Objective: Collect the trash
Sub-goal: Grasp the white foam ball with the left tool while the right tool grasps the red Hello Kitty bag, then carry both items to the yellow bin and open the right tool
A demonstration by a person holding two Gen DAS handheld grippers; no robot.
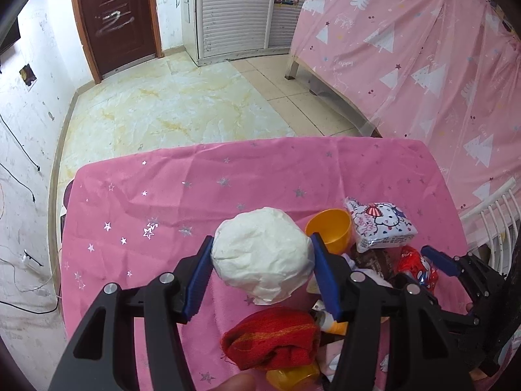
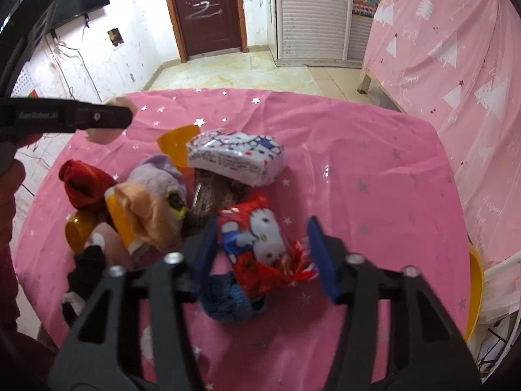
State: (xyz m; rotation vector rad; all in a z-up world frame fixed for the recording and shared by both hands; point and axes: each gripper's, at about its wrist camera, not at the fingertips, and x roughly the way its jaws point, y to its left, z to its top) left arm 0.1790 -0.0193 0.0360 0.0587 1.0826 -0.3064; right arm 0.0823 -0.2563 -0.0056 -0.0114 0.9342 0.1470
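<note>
left hand-held gripper (image 1: 262, 262), black frame with blue pads: jaws about halfway closed, both pads pressing the sides of a crumpled white paper ball (image 1: 262, 255), which is held above the counter covered in a pink star-printed cloth (image 1: 162, 202). right hand-held gripper (image 2: 260, 259), same build: its left pad lies against a red foil snack wrapper printed with a white cartoon cat (image 2: 260, 247); its right pad stands just clear of the wrapper's crimped end, so the jaws are narrowed around the wrapper but a firm grip on both sides cannot be confirmed. the wrapper lies over a blue knitted cloth (image 2: 228, 303) on the counter. behind it, a white plastic-wrapped tissue pack with a cartoon-cat print (image 2: 236, 158) leans on a dark brown foil wrapper (image 2: 211, 195), with an orange plastic cup (image 2: 177, 145) just beside it. to the left lies a heap with a purple and tan plush toy (image 2: 156, 202), a bunched red knitted cloth (image 2: 83, 184) and a small yellow plastic cup (image 2: 76, 233). a yellow rim (image 2: 475, 293) shows beyond the counter's right edge.
</note>
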